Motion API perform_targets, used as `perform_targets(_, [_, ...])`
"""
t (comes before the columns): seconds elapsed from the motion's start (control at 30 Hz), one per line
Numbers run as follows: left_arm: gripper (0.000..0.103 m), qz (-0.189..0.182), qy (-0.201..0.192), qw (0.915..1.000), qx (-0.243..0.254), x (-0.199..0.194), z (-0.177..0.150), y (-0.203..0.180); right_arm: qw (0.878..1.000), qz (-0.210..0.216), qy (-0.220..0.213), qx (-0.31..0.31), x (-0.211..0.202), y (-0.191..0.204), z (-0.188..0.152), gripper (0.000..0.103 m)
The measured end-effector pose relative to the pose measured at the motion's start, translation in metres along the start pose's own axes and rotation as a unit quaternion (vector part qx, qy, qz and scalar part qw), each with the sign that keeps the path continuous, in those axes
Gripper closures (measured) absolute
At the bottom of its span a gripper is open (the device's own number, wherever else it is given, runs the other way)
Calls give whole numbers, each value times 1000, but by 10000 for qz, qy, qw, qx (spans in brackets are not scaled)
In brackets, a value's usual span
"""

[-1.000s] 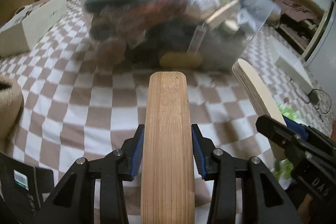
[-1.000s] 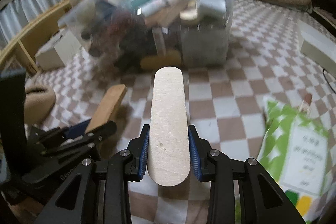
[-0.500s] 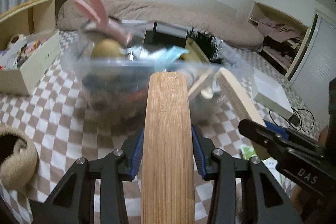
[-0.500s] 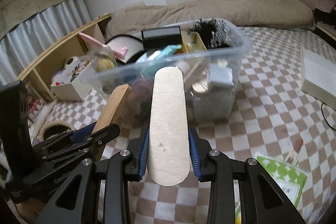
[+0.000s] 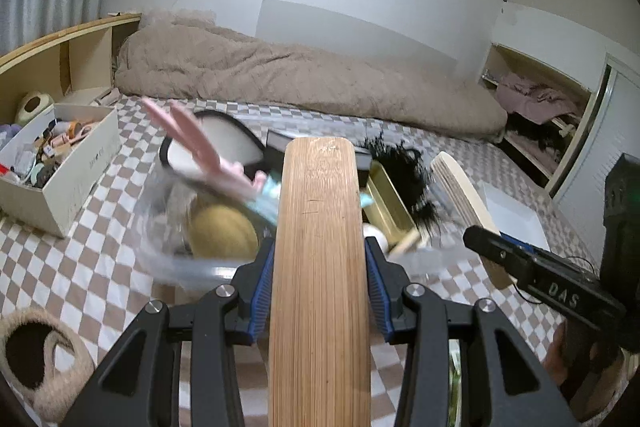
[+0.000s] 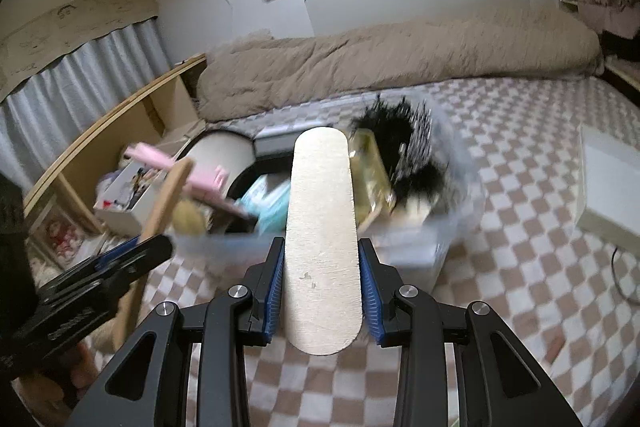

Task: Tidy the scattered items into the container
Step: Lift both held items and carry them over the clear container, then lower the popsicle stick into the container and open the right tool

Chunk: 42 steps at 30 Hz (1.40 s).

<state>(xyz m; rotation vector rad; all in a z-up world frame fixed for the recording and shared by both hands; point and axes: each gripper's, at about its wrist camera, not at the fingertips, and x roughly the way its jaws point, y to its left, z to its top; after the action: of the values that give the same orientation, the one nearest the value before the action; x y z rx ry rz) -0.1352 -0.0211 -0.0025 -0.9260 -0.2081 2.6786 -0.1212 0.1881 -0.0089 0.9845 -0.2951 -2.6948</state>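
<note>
Clear plastic container (image 5: 160, 267), blurred, heaped full, standing on the checked bed cover (image 5: 100, 247) toward its middle, short of the rolled beige duvet (image 5: 300, 79) along the far edge. Inside: pink rabbit-eared item (image 5: 192, 143), yellow-brown round item (image 5: 224, 231), black-framed item (image 5: 216, 143), gold box (image 5: 388, 199), black bristly item (image 5: 404, 171), pale blue packet (image 6: 268, 203).

Left gripper (image 5: 320, 291): jaws clamped on brown bamboo board (image 5: 320, 267), held lengthwise, far end over the container.

Right gripper (image 6: 322, 291): jaws clamped on pale wooden board (image 6: 322, 235) with rounded ends, far end likewise over the container.

Beyond: open cream box (image 5: 64, 171) of small items at the left edge of the cover, before a wooden shelf unit (image 5: 72, 47); white flat box (image 6: 608, 183) toward the right edge; woven basket (image 5: 40, 363) at the near left corner.
</note>
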Motion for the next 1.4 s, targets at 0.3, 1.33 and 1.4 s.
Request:
perform_targets(0.3, [61,31,-51,9999,-146,24,39,7,9996,-82,251,-73,49,-12,41,67])
perform_targets(1.33, [61,-36,78,9895,-1443,80,82,26,9946,636,801,171,77,-44,40,61])
perform_targets(1.4, [61,-93,22,9873,-1584,86,82,26,9944,682,789,150,73,-41,38,61])
